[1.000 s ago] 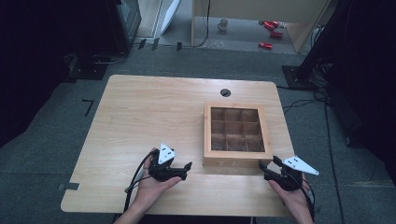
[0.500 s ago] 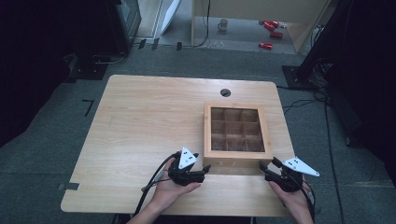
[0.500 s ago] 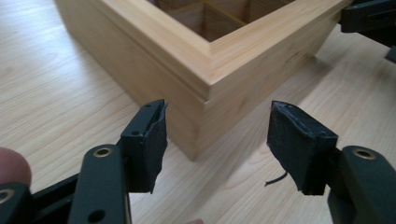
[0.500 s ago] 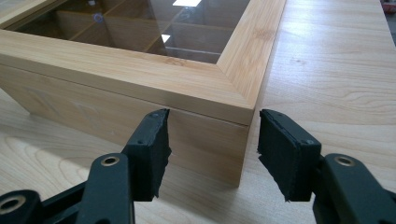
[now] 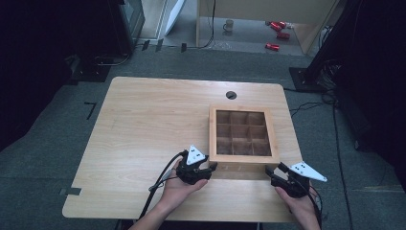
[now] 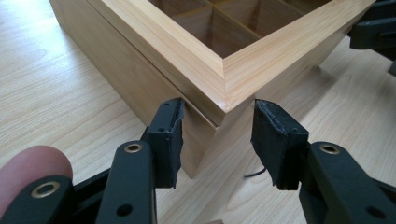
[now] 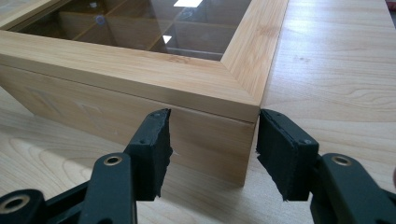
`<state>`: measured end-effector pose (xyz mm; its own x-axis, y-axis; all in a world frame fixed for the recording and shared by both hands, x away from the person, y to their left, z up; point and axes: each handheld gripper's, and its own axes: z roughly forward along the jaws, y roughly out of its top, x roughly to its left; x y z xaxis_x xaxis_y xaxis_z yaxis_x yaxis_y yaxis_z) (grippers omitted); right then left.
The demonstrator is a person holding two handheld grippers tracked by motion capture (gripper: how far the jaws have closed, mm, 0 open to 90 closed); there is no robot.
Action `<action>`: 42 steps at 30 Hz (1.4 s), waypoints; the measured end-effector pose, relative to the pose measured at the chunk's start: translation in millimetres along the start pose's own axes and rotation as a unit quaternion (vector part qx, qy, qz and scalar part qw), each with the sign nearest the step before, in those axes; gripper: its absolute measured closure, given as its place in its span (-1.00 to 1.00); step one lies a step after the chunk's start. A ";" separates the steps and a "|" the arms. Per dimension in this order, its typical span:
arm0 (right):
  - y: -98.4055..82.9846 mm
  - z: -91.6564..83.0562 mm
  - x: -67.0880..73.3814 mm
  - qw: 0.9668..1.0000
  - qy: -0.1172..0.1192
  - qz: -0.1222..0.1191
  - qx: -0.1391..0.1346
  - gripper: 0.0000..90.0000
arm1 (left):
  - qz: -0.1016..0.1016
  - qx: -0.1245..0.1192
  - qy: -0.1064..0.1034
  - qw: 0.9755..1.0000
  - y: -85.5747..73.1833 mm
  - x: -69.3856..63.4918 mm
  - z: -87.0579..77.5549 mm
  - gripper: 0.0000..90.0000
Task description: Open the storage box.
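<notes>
On the table (image 5: 143,124), the compartmented wooden box (image 5: 243,134) sits in the right half, nearer the front edge than the back. A round cable hole (image 5: 231,95) lies just behind it, near the back edge. The left gripper (image 5: 209,167) is at the box's front left corner (image 6: 219,100), the right gripper (image 5: 274,171) at its front right corner (image 7: 250,109), both near the table's front edge.

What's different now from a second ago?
The left gripper slid right along the table's near edge to the wooden compartment box's near-left corner, and its jaws have just been closing around that corner. The right gripper stayed at the near-right corner; the box hasn't moved.
</notes>
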<state>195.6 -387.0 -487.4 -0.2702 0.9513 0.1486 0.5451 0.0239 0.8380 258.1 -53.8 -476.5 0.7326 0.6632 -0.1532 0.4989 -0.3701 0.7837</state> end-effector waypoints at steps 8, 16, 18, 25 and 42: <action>-1.9 1.4 0.2 1.000 -0.001 0.003 0.003 0.01 | -0.013 0.002 -0.011 1.000 -0.7 3.6 1.9 0.20; -2.0 3.5 0.7 1.000 -0.002 0.005 0.001 0.00 | -0.007 -0.004 -0.008 1.000 4.4 7.0 -3.2 0.39; -1.9 3.0 1.7 1.000 -0.001 0.003 -0.001 -0.01 | -0.007 -0.005 -0.007 1.000 6.2 8.7 -3.2 0.40; 2.3 -0.5 -2.2 0.999 -0.001 0.019 -0.026 -0.01 | -0.008 -0.022 -0.024 0.999 13.2 8.1 -7.9 0.32; 10.7 -0.4 2.3 0.999 -0.025 -0.005 -0.046 0.10 | 0.016 -0.021 -0.014 1.000 -2.7 14.6 -12.7 0.04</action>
<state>200.6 -384.6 -477.9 -0.2344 0.9652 0.1161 0.4661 0.0068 0.8847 261.6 -34.9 -473.2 0.7612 0.6324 -0.1435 0.4554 -0.3637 0.8126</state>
